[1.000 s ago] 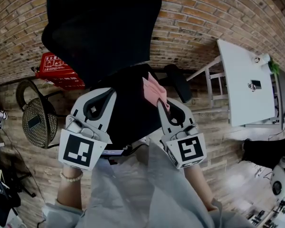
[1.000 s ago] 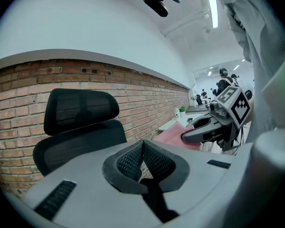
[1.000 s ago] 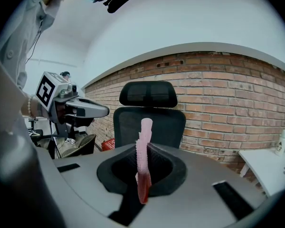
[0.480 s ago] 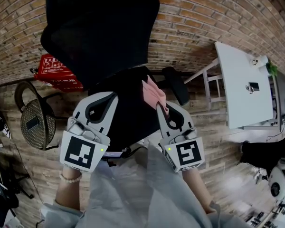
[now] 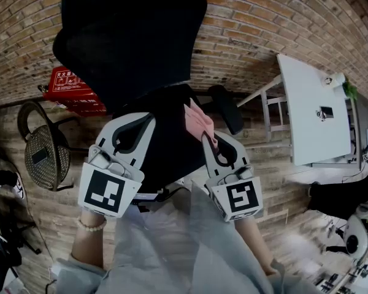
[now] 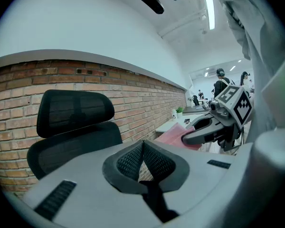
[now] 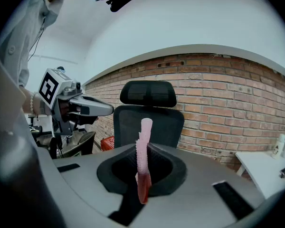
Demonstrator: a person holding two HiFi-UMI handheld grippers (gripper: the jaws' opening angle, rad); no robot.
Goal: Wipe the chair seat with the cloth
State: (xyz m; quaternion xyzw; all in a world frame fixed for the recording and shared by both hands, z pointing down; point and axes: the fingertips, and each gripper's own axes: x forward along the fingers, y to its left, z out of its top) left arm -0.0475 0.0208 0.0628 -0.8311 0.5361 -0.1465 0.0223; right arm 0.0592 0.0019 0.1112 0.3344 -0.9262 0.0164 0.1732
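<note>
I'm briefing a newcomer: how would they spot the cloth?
Find the black mesh office chair against the brick wall. By its seat, the right hand-held gripper pinches a folded pink cloth, the only pink thing among black and grey.

Chair back point(image 5: 132, 35) runs off the head view's top edge.

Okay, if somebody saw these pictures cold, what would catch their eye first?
The big black office chair against the brick wall fills the middle of the head view. In front of it, the pink cloth stands out against the dark seat, pinched in the right gripper near the seat's right edge. The left gripper is level with it on the other side, shut on nothing.
</note>
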